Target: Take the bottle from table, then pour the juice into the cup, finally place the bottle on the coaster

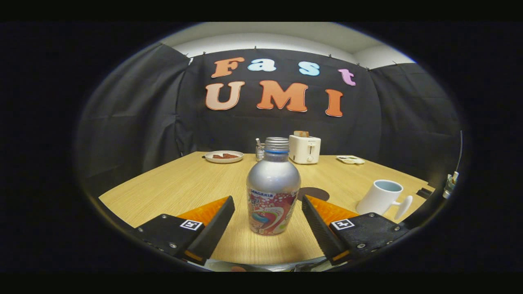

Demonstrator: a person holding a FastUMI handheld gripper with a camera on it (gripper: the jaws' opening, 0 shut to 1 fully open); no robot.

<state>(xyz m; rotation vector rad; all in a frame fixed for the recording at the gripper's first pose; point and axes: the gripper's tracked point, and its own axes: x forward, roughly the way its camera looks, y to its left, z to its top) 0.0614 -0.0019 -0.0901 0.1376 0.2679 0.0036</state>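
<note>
**Bottle upright between open fingers, ungripped**

While my gripper (268, 204) stands with its two black fingers spread wide, neither finger touches anything; a clear gap shows on each side. Between them, on the light wooden desk (179, 183), stands the silver metal bottle with a red patterned label and a blue ring below its threaded, uncapped neck (273, 192). It is upright and rests on the desk surface.

Just beyond the bottle, partly hidden by it and by my right finger (320, 222), lies the dark round flat coaster (315, 192). Further to the right stands the white ceramic cup with a pale blue interior (382, 197), tilted slightly in this view, its handle turned toward the near right.

Along the far edge of the desk I note a white plate holding reddish-brown pieces (224, 156), a small container of utensils (259, 150), a white toaster (305, 148) and a small flat white item (350, 159); its contents cannot be made out.
</note>
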